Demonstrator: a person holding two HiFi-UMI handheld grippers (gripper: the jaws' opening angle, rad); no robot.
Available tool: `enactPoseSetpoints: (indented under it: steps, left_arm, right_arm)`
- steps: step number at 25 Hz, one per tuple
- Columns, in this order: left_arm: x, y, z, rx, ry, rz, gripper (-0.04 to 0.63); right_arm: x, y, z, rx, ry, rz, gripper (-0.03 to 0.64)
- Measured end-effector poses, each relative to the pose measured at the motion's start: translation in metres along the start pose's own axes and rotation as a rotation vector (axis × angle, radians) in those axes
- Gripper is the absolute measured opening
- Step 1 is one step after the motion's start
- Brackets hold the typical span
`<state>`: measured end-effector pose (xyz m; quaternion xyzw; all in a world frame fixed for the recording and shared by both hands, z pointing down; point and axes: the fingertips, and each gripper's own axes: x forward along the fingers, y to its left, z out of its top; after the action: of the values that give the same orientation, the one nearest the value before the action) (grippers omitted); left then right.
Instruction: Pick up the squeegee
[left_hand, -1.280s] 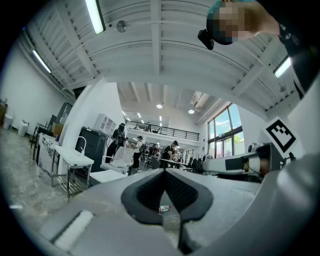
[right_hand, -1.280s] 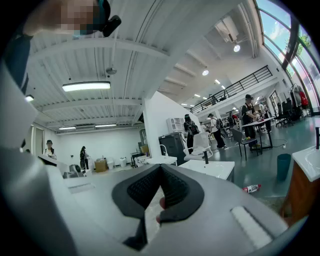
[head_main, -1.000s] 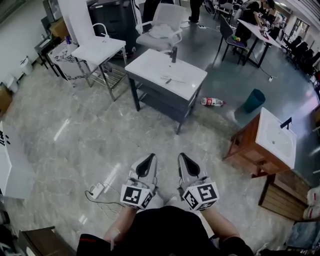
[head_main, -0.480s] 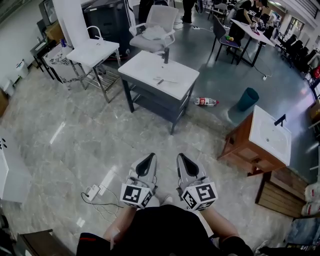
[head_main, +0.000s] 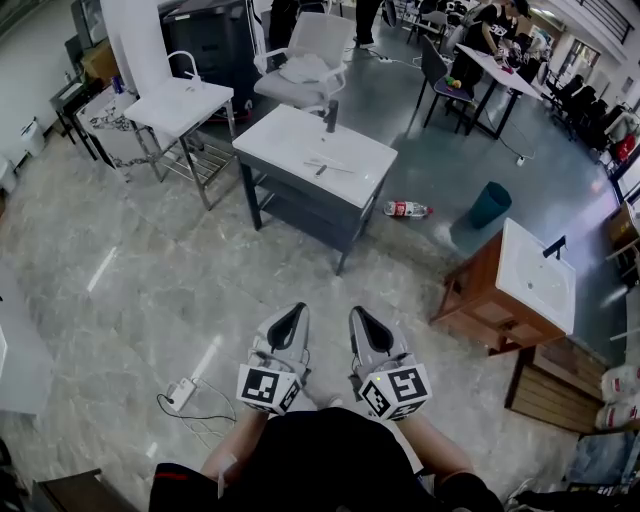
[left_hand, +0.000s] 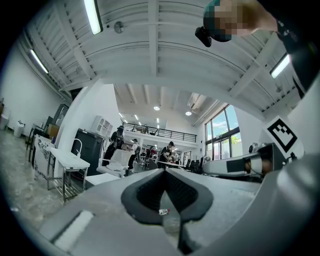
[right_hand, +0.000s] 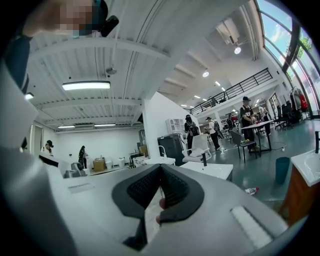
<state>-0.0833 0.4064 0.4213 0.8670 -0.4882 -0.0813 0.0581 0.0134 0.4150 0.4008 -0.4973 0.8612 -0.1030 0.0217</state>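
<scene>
Room's only slid a touch in the head view, so the left gripper (head_main: 293, 318) and right gripper (head_main: 360, 318), both shut tight and empty, sit well short of the thin dark-and-pale squeegee (head_main: 328, 167), probably that thing lying mid-top on the white-topped grey sink counter (head_main: 285, 140).

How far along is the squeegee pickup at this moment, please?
Nothing is done yet. In hand: nothing; the left gripper and right gripper are shut and empty, near the person's waist. Remaining: reach the white sink top, where what is probably the squeegee lies, then grasp and lift it.
</scene>
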Motion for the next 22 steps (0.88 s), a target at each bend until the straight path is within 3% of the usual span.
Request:
enactPoseSetpoints:
  steps: [10, 22]
  left_arm:
    - [-0.009, 0.049, 0.000, 0.032, 0.034, -0.003, 0.002]
    - [0.029, 0.080, -0.004, 0.020, 0.032, 0.002, 0.002]
  right_arm:
    - [0.038, 0.025, -0.009, -0.018, 0.005, -0.012, 0.003]
    - [0.094, 0.006, -0.011, 0.006, 0.008, 0.007, 0.003]
